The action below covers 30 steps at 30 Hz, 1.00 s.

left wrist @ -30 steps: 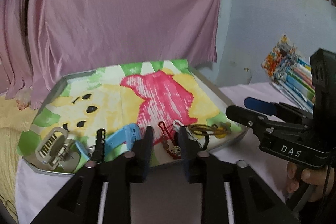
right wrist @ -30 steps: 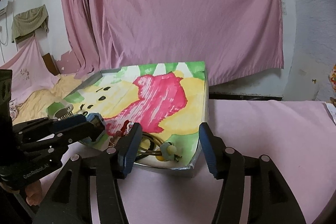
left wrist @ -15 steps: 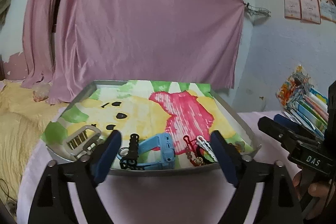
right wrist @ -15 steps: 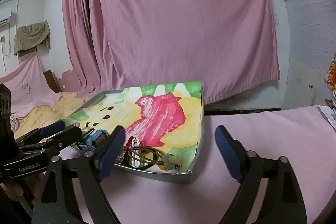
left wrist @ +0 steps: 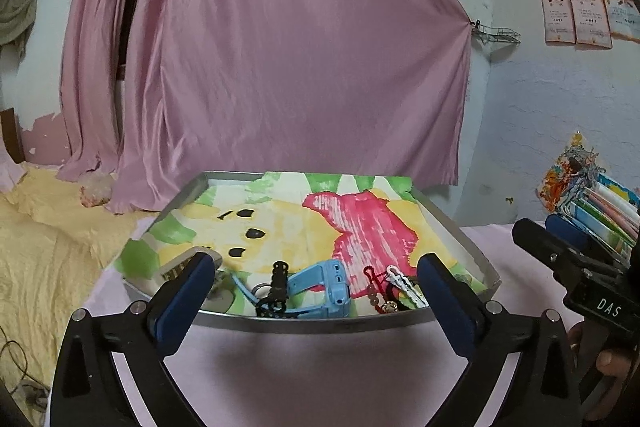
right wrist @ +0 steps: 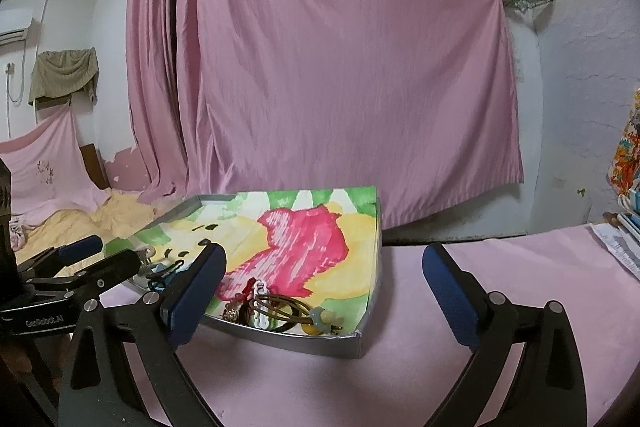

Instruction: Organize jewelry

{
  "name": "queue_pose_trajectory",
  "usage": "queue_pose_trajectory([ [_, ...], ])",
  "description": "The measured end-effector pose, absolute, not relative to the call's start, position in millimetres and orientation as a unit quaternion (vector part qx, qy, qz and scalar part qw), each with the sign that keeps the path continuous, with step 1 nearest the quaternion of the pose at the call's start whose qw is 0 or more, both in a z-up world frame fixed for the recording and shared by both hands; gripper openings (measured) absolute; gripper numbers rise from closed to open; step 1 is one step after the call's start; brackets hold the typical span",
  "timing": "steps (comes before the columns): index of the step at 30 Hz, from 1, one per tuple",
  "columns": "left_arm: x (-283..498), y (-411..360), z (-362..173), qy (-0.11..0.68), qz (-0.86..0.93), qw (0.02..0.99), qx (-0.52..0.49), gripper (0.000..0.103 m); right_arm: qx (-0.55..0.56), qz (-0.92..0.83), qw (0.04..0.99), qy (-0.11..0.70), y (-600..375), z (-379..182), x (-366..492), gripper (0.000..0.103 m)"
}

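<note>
Both grippers are wide open and hold nothing: left gripper (left wrist: 314,291) hovers at the near rim of the shallow grey metal tray lined with a yellow, pink and green cartoon print (left wrist: 320,325), right gripper (right wrist: 324,293) hovers off the tray's near right corner above the pink tablecloth (right wrist: 500,259). Jewelry all sits bunched along the tray's near edge: light-blue plastic watch with strap (left wrist: 326,285) between the left jaws, black beaded chain (left wrist: 276,287) just left of it, red beaded bracelet (left wrist: 374,291) and white wavy hair clip (left wrist: 404,287) just right, grey comb-like clip (left wrist: 182,265) partly behind the left finger. Right wrist view adds an olive-brown bangle (right wrist: 280,307) and a pale-blue and yellow bead charm (right wrist: 320,319) near the corner. My read: pick phase, nothing grasped yet. To do it well, take one piece per grasp, starting with the watch since it's bulky and centred; come down over the rim, not into it, and close across the strap, clear of the black chain touching it, or both lift together. Thin chains will snag. Vs 1.0 s ago: both grippers were narrower and closer in over the jewelry; they have now backed off, risen and opened fully. Behind: pink curtain (left wrist: 260,67), far off.
</note>
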<state>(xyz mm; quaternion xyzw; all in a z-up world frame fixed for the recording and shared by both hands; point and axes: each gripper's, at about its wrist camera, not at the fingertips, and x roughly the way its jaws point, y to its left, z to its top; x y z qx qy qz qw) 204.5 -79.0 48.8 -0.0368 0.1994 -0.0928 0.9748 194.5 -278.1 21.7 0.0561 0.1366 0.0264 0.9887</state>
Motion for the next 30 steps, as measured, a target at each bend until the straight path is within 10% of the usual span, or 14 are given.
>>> queue_pose_trajectory([
  [30,86.1,-23.1,48.6,0.141,-0.05,0.987,-0.064,0.102,0.035,0.045,0.996,0.072,-237.9,15.9,74.9,0.101],
])
